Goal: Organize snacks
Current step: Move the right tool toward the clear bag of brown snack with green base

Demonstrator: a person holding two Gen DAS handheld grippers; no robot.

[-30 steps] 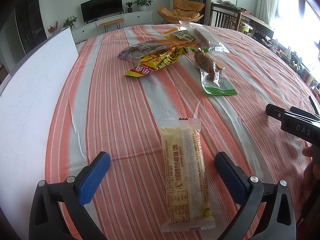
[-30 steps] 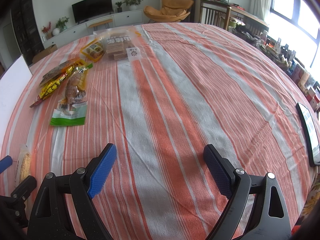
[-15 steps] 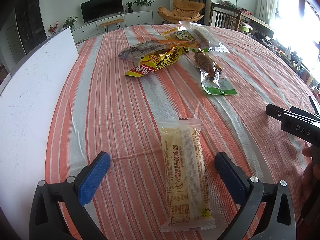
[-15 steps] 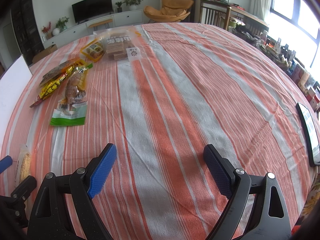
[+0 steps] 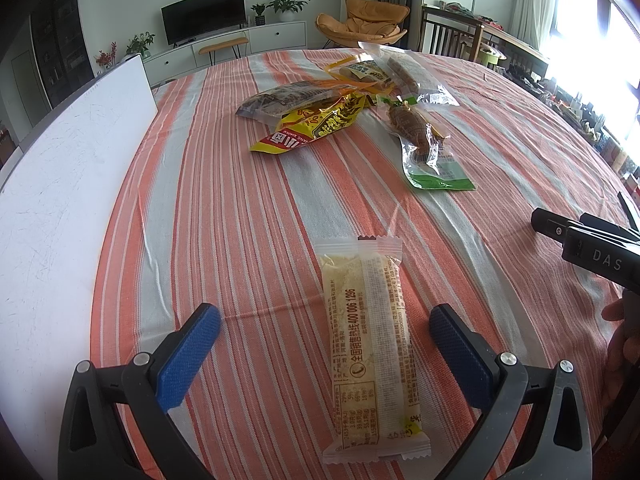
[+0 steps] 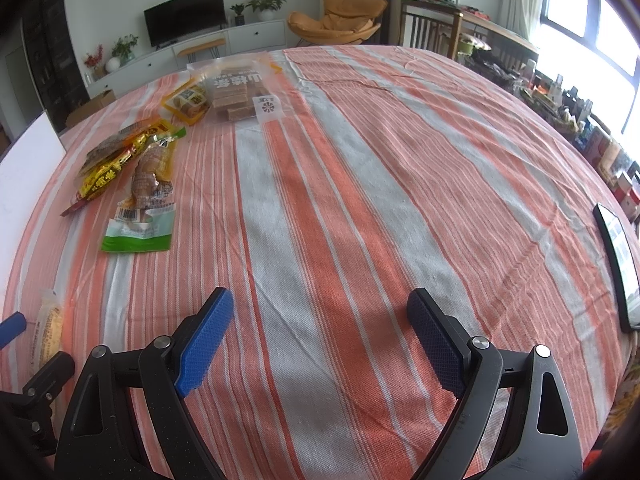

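Left wrist view: a pale yellow snack bar (image 5: 370, 344) printed "400 006 1296" lies at lower centre on the striped tablecloth (image 5: 224, 200), between the wide-spread fingers of the left gripper (image 5: 325, 326), touching neither. A white board (image 5: 60, 184) borders the left; "DAS" marks the right gripper's (image 5: 592, 252) body at the right edge. Right wrist view: the right gripper (image 6: 320, 318) gapes wide over bare cloth, holding nothing. A yellow packet (image 6: 108, 172), green-edged pouch (image 6: 142, 216) and clear cake bag (image 6: 236, 92) sit upper left; a tablet (image 6: 618, 264) lies at right.
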